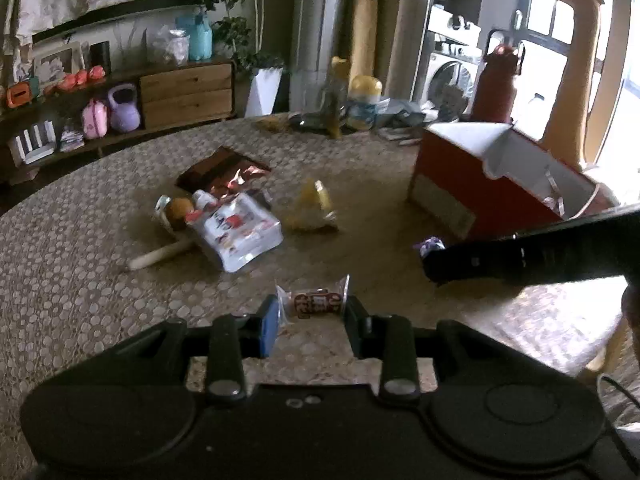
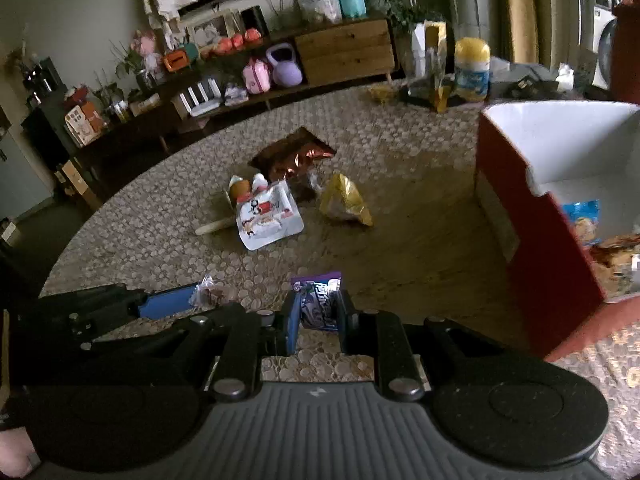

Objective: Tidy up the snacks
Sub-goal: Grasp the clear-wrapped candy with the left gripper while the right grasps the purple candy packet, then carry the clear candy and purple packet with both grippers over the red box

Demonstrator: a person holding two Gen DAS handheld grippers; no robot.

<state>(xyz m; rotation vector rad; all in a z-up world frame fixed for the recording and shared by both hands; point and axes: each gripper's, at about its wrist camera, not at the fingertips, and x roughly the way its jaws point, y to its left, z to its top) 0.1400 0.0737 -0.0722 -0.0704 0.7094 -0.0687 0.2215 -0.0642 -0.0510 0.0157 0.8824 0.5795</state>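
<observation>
Partway done. The open red cardboard box (image 2: 532, 216) already holds a few packets. Left claw (image 1: 311, 312) is clamped on a small clear-wrapped brown snack (image 1: 314, 301); right claw (image 2: 318, 312) is nearly closed on a purple foil packet (image 2: 318, 300). Both are near the box, not yet in it. Well left of the box on the desk (image 2: 420, 232): white pouch (image 2: 268, 216), gold bag (image 2: 346, 200), dark brown bag (image 2: 294, 156).

Wooden sideboard (image 2: 344, 50), bright window (image 1: 560, 20) beyond

No lettering can be read: the print on the small clear-wrapped red-and-white snack (image 1: 312, 300) and on the purple foil snack packet (image 2: 318, 300) is too blurred to make out.
</observation>
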